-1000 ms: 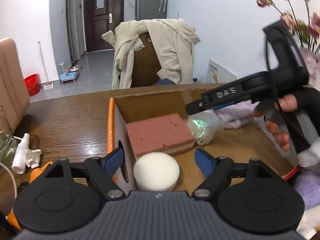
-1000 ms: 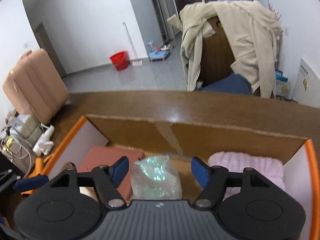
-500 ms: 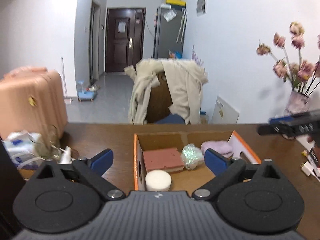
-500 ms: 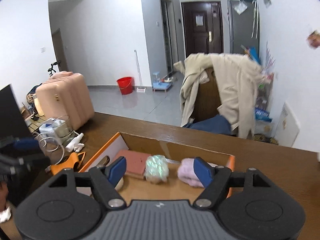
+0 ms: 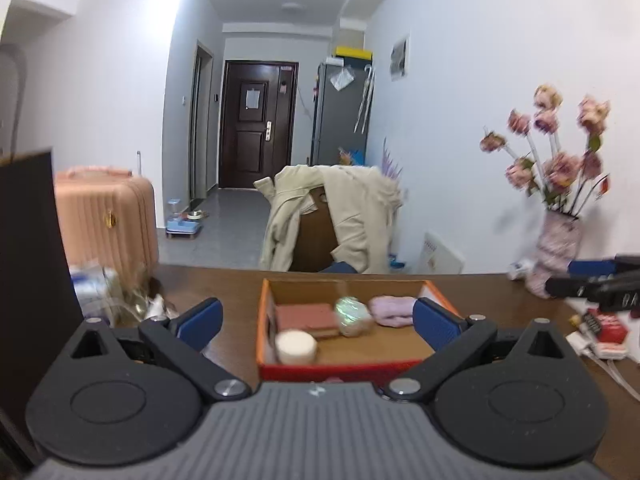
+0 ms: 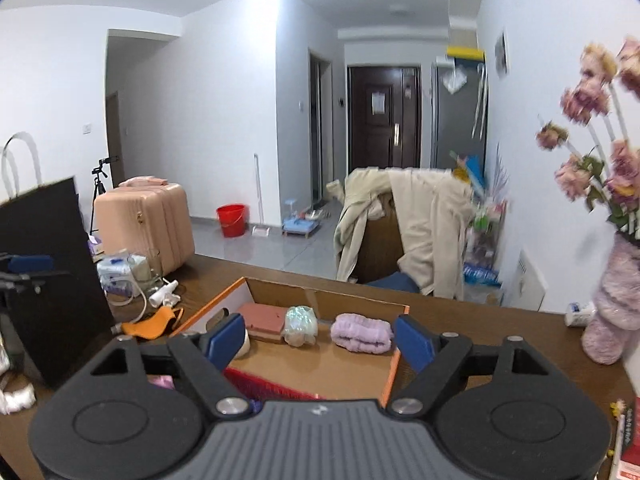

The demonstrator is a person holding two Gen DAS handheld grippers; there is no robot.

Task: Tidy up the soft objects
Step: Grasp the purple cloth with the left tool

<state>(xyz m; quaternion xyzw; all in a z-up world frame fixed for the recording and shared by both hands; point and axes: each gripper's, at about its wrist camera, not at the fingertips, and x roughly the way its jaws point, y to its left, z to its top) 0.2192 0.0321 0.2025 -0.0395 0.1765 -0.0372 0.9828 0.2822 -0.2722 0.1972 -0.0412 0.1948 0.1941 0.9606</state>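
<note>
An orange-edged cardboard box (image 5: 340,367) (image 6: 390,376) stands on the wooden table. It holds a pink sponge block (image 5: 306,316) (image 6: 262,318), a white round sponge (image 5: 295,346), a shiny green-white ball (image 5: 351,310) (image 6: 300,320) and a folded lilac cloth (image 5: 390,310) (image 6: 362,333). My left gripper (image 5: 316,320) is open and empty, held back above the box's near side. My right gripper (image 6: 318,338) is open and empty, also back from the box; it shows at the right edge of the left wrist view (image 5: 600,284).
A black paper bag (image 6: 44,280) stands at the left. An orange cloth (image 6: 154,322), a white bottle and cables lie near it. A vase of pink flowers (image 6: 612,312) (image 5: 556,240) stands at the right. A chair with a beige jacket (image 5: 332,216) is behind the table.
Both grippers have pulled up and back from the box, so the whole box and room now show. The objects in the box have not moved.
</note>
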